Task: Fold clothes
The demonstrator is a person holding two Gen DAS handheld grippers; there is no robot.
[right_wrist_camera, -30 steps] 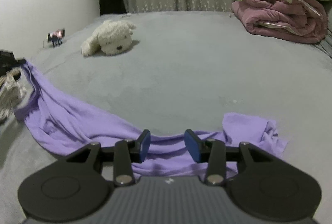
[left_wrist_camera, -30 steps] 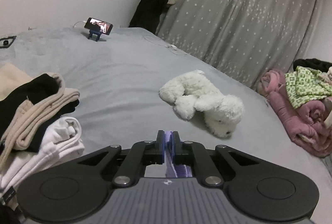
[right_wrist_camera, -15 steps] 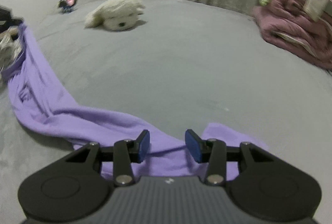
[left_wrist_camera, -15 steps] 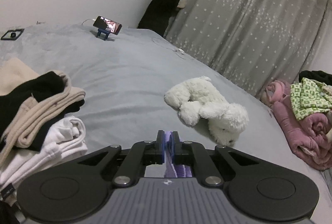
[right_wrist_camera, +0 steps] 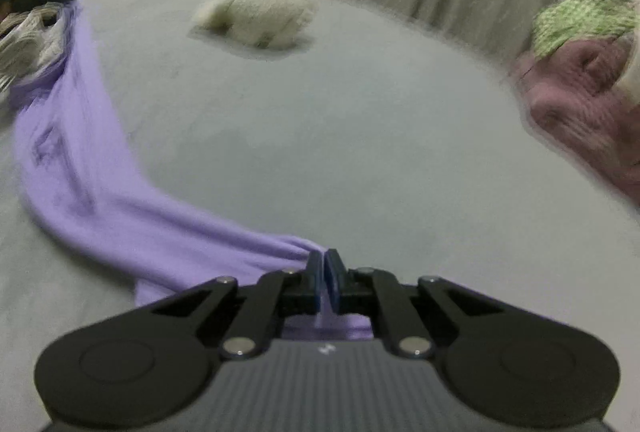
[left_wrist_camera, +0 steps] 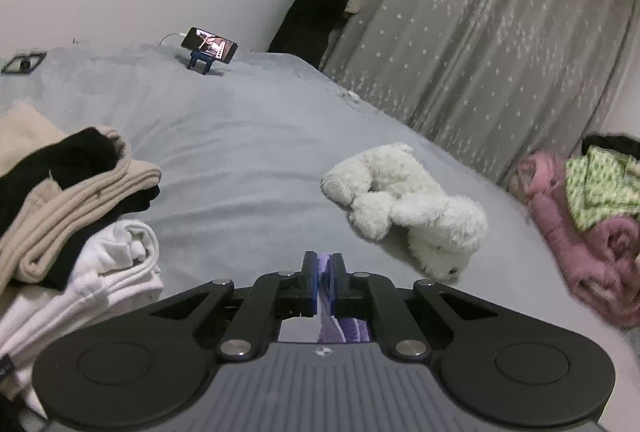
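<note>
My right gripper (right_wrist_camera: 325, 264) has its fingers clamped on the near edge of the purple garment (right_wrist_camera: 100, 192), and my left gripper (left_wrist_camera: 325, 268) pinches the other end, so the cloth stretches between them across the grey bed (left_wrist_camera: 240, 152), I judge ready to spread flat. Beyond lie the folded pile (left_wrist_camera: 80, 212), the white plush dog (left_wrist_camera: 404, 204) and the pink blankets (left_wrist_camera: 580, 252)

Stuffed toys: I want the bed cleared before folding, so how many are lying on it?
1. A white stuffed dog lies on the grey bed, between the clothes stack and the pink blanket. More may hide behind those piles.
</note>
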